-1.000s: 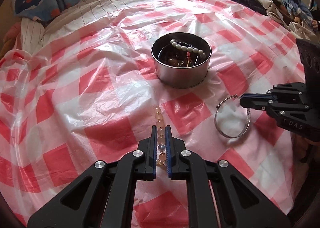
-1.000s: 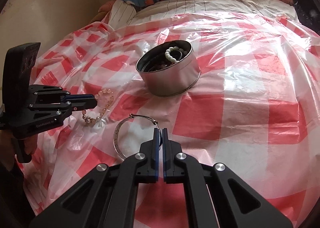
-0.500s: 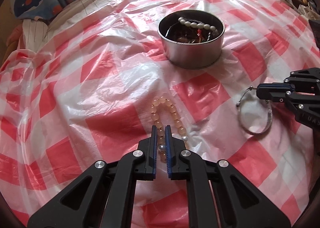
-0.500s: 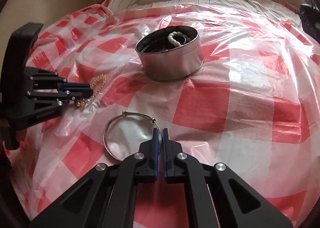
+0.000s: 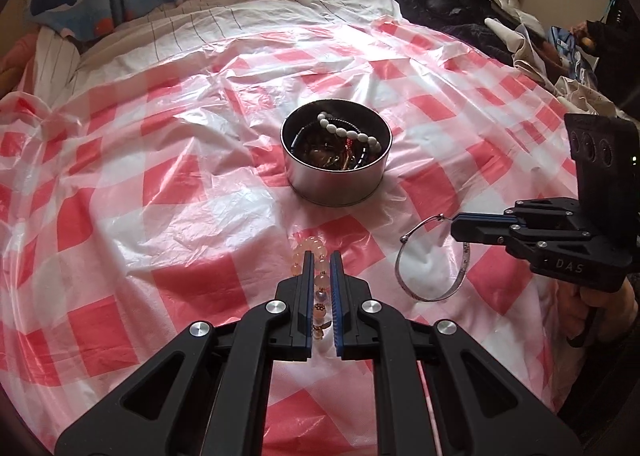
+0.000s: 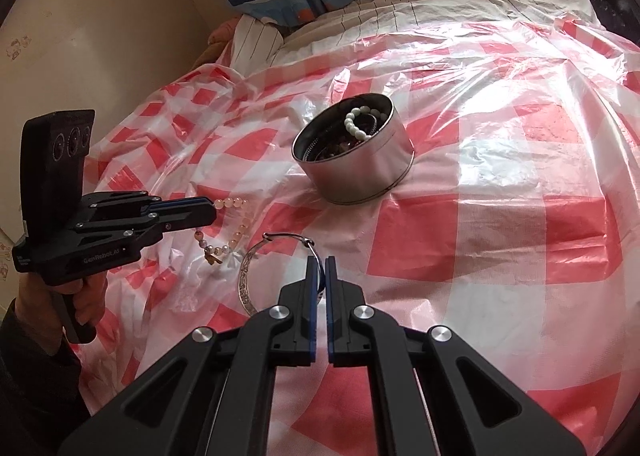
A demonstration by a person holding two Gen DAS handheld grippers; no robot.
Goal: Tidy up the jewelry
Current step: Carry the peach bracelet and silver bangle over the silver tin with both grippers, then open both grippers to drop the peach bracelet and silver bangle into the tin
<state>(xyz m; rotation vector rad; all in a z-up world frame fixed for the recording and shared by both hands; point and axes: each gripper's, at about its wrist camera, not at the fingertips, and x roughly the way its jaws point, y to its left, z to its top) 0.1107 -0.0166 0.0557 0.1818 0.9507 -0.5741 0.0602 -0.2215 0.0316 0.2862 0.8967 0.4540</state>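
1. Your left gripper (image 5: 321, 256) has its jaws closed on the bead bracelet (image 5: 316, 276). A few pink beads sit between the pads, and the rest of the strand hangs below and ahead of the tips, as the right wrist view confirms.
2. Your right gripper (image 6: 319, 262) has its jaws nearly together, pinched on the rim of the silver bangle (image 6: 256, 276). The ring extends to the left of the tips and appears lifted off the checked plastic sheet (image 5: 160, 216).
3. The round tin (image 5: 336, 160) stands ahead of both sets of jaws, well apart from either. It already holds a white bead bracelet (image 5: 348, 132) and darker pieces.
4. Judgement: the step in hand is carrying both pieces to the tin. Hold each grip firm until the piece is over the opening.
5. Bring one gripper in at a time, since the tin mouth looks too narrow for both.
6. Lift the bead strand high enough that its hanging end clears the rim, then part the jaws.
7. Risk: the bangle is held by a thin edge and may swivel or slip, so move it slowly.
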